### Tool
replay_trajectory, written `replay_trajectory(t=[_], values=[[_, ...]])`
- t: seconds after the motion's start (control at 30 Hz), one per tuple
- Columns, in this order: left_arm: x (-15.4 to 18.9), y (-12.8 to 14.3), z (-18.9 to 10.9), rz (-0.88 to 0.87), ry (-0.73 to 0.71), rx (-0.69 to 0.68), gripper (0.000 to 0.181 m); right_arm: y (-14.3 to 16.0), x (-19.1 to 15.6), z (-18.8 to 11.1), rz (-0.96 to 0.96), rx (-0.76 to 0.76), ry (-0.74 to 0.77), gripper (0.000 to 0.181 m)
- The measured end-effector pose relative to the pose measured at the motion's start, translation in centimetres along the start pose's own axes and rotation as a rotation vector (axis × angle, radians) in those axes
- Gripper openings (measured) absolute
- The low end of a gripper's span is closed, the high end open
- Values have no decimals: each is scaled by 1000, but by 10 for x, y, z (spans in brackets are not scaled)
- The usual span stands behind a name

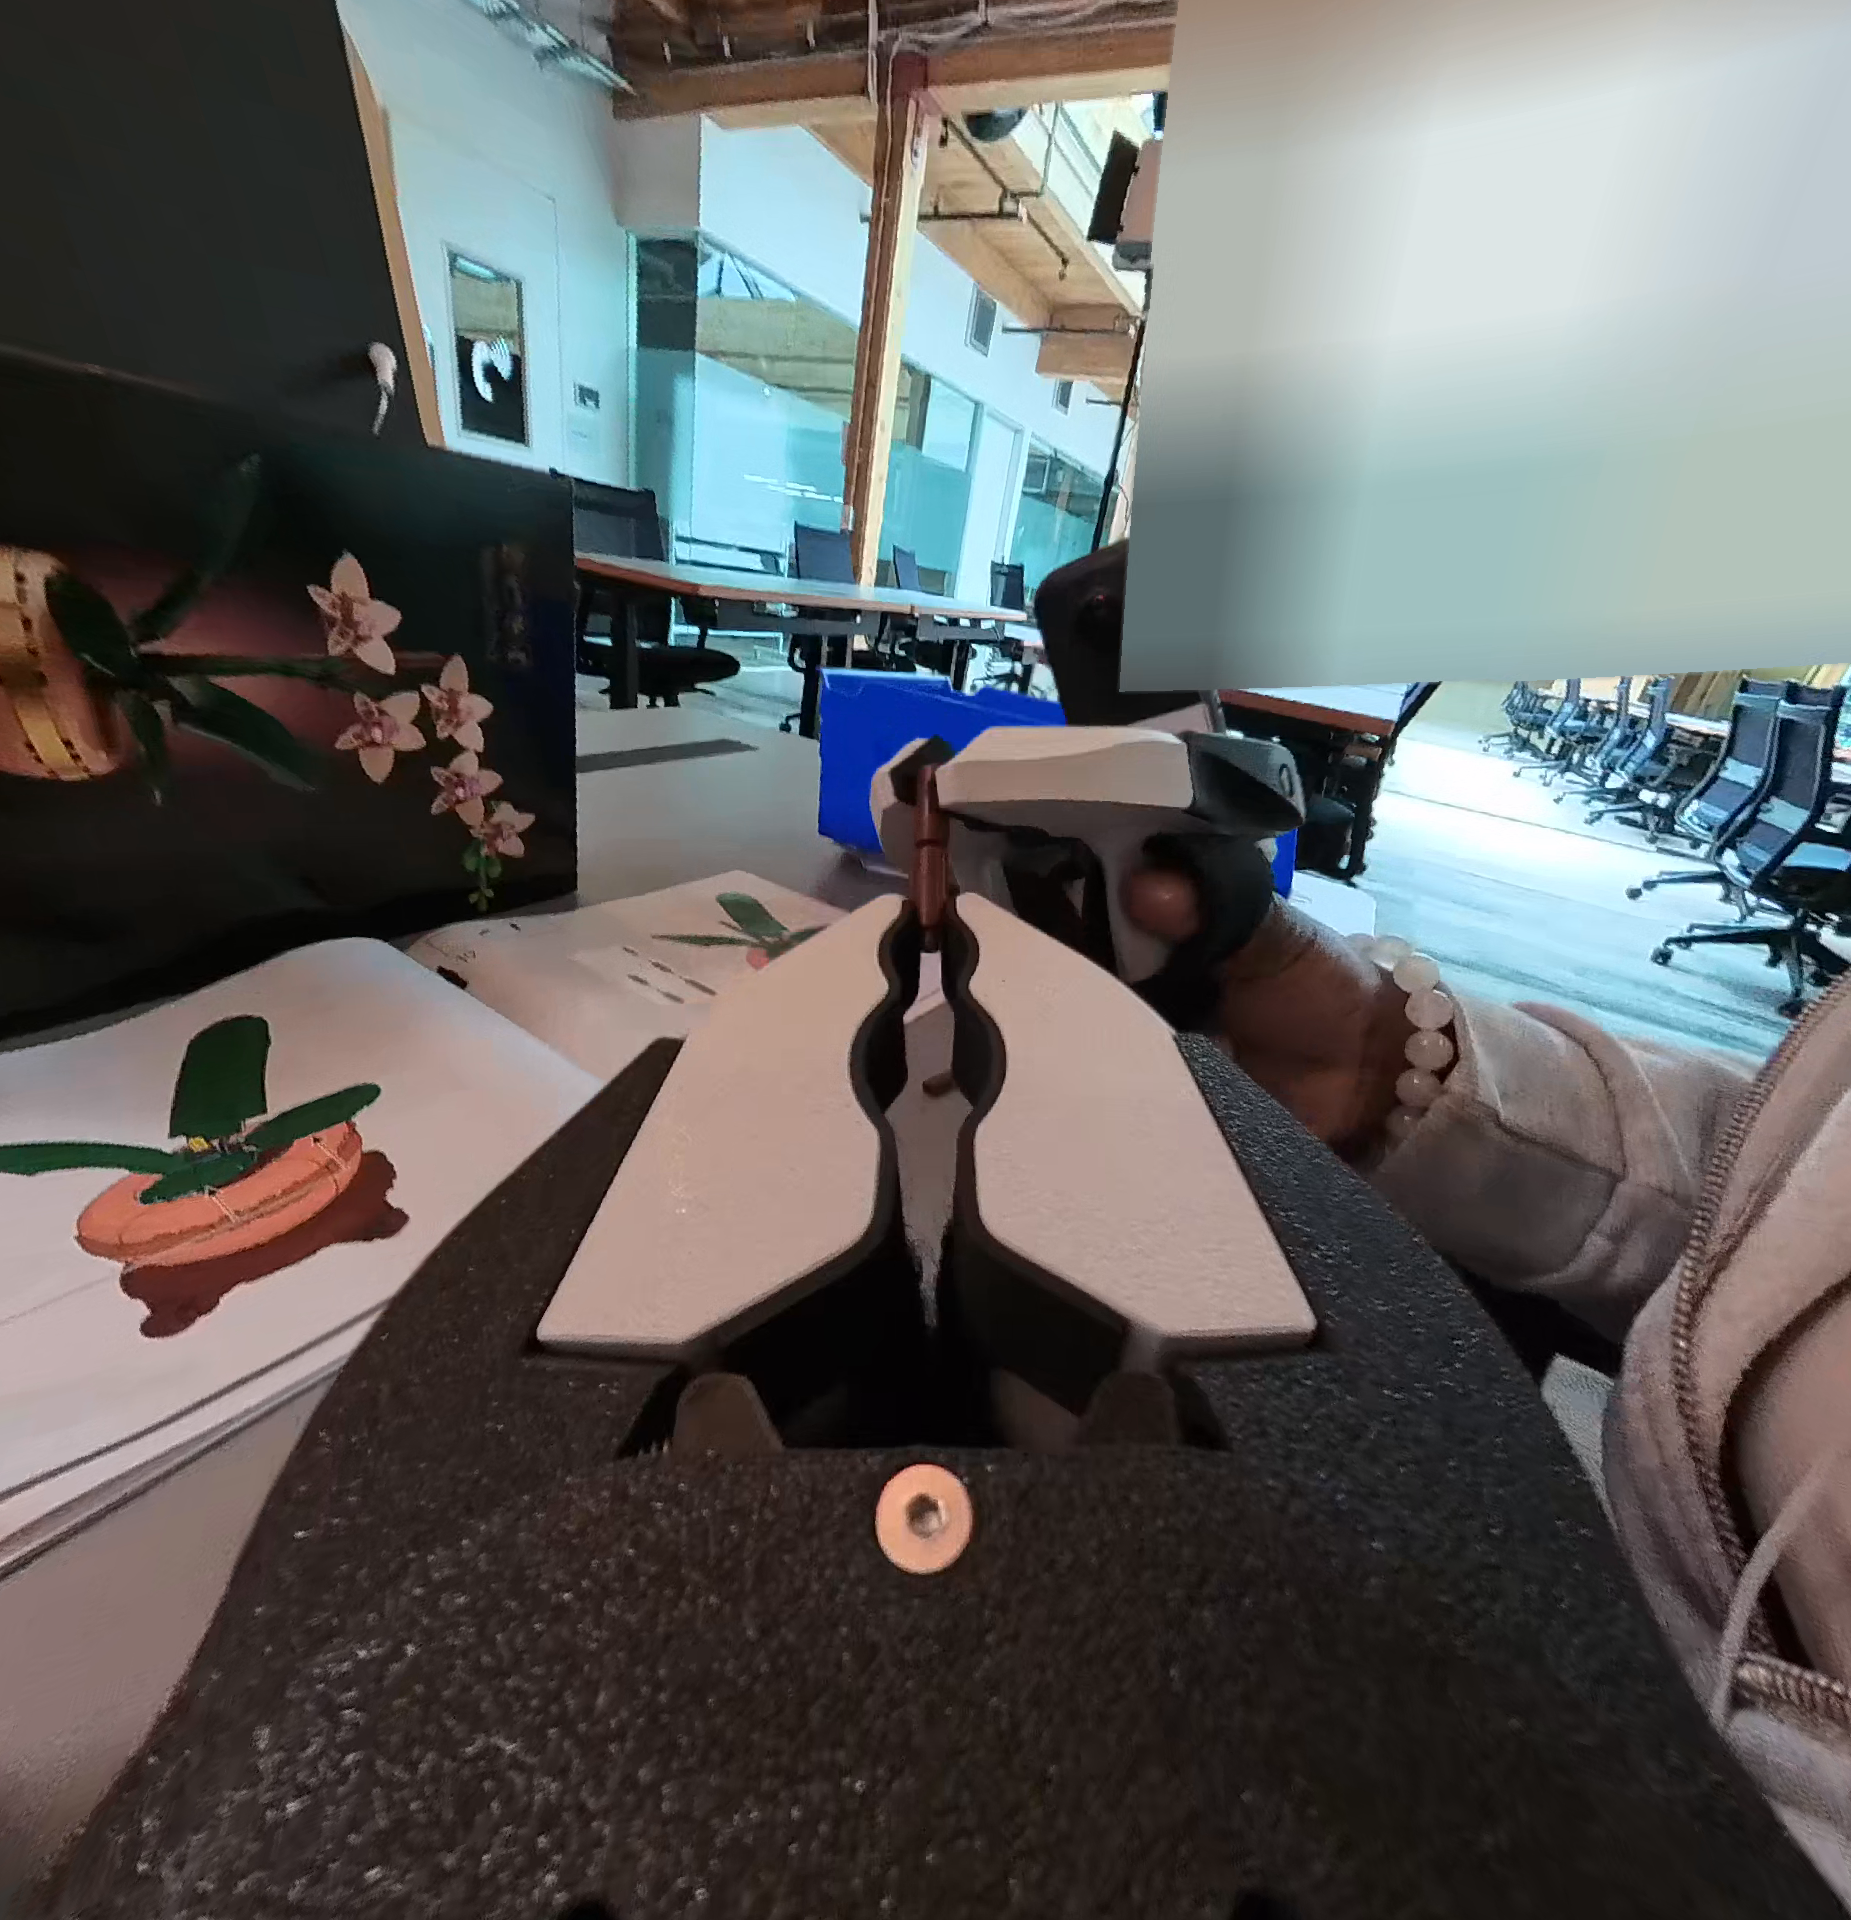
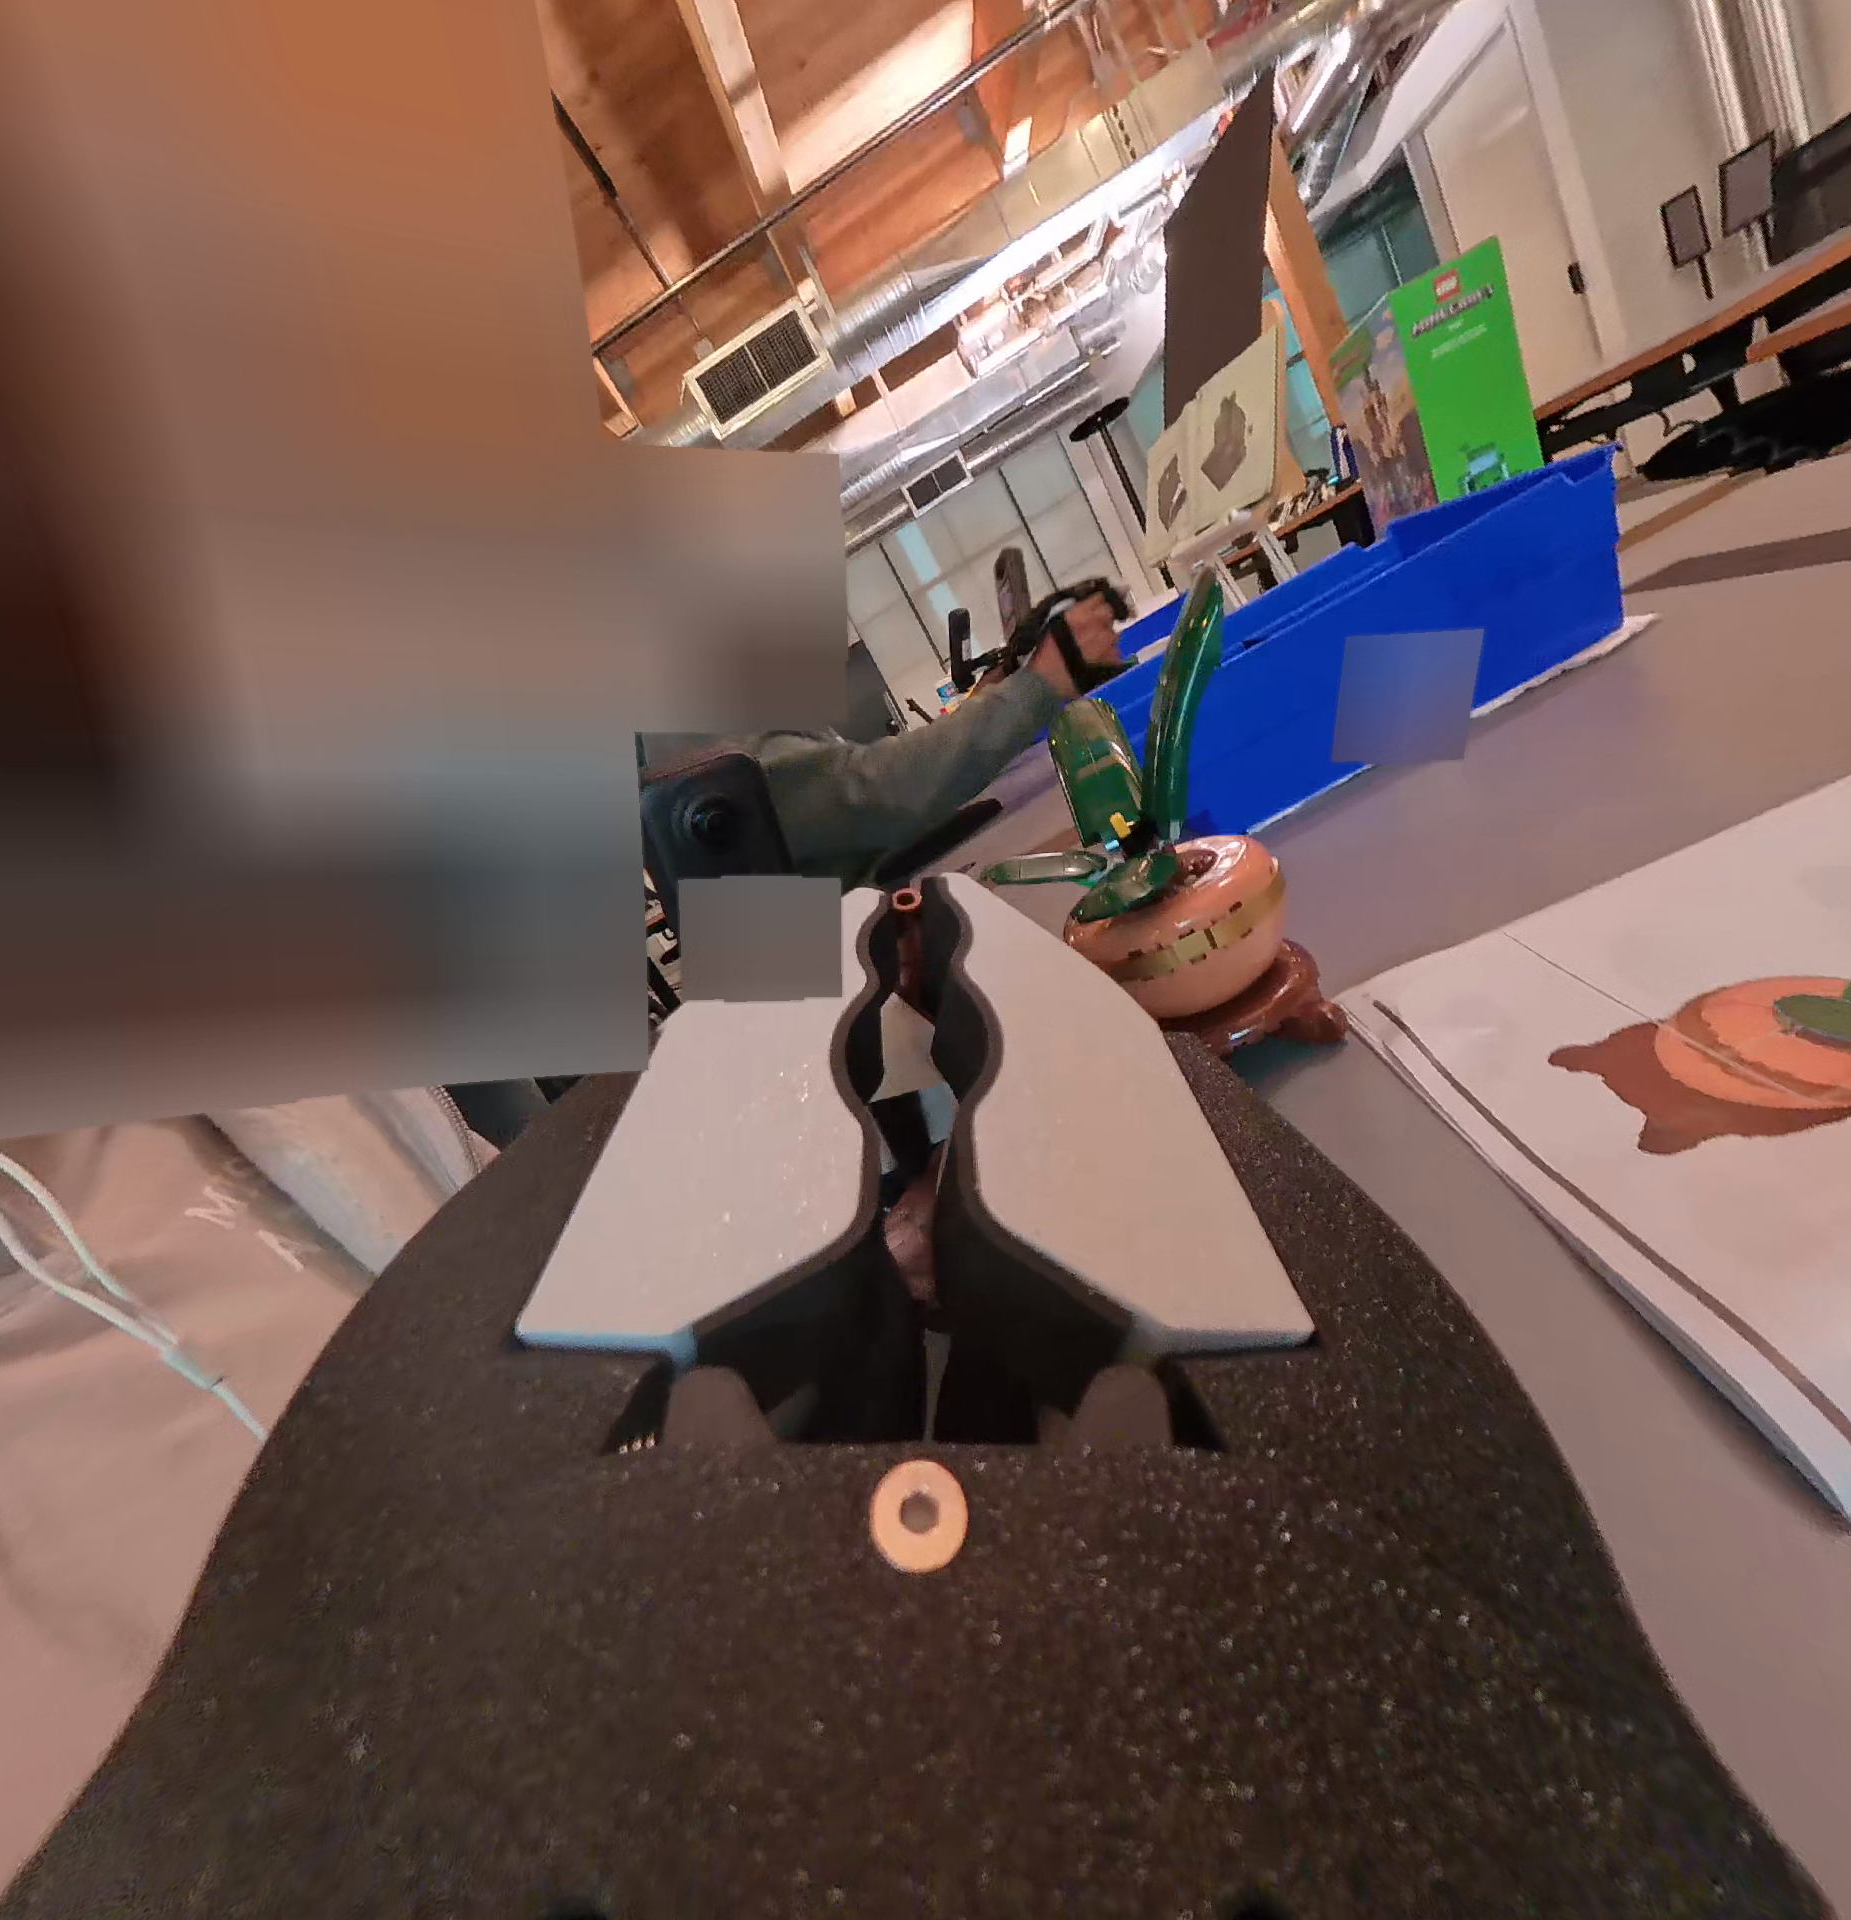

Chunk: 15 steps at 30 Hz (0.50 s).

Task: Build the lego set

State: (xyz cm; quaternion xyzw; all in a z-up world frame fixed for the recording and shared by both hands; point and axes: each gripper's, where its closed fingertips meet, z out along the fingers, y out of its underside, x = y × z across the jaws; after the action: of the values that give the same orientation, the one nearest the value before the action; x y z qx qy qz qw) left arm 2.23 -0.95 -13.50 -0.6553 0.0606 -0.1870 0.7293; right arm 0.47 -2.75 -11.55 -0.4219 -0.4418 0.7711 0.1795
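Note:
A thin brown stem piece (image 1: 927,862) stands upright between both grippers, above the table. My left gripper (image 1: 929,920) is shut on its lower end. My right gripper (image 1: 931,774), held in a hand, comes in from the right and is shut on its upper end. In the right wrist view the right gripper (image 2: 908,899) shows the stem's round end (image 2: 907,901) at its tips. The partly built model, a peach pot with green leaves on a brown base (image 2: 1181,935), stands on the grey table (image 2: 1472,831), just right of the right gripper.
An open instruction booklet (image 1: 225,1195) (image 2: 1627,1091) lies on the table. The black set box (image 1: 277,675) stands behind it at the left. A blue bin (image 2: 1420,623) (image 1: 900,727) sits farther back. Another person's arm holding a gripper (image 2: 1066,644) is in the background.

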Motion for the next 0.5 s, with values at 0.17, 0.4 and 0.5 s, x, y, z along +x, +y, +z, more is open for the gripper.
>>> replay_trajectory(t=[0.17, 0.4, 0.5], values=[[-2, 15, -1, -11, 20, -77, 2, 10, 8, -5, 4, -36, 19, 3], [1, 28, 0, 13, 61, -184, 2, 18, 10, -10, 1, -85, 31, 3], [3, 33, 1, 17, 69, -216, 2, 22, 10, -10, -27, -112, 39, 3]])
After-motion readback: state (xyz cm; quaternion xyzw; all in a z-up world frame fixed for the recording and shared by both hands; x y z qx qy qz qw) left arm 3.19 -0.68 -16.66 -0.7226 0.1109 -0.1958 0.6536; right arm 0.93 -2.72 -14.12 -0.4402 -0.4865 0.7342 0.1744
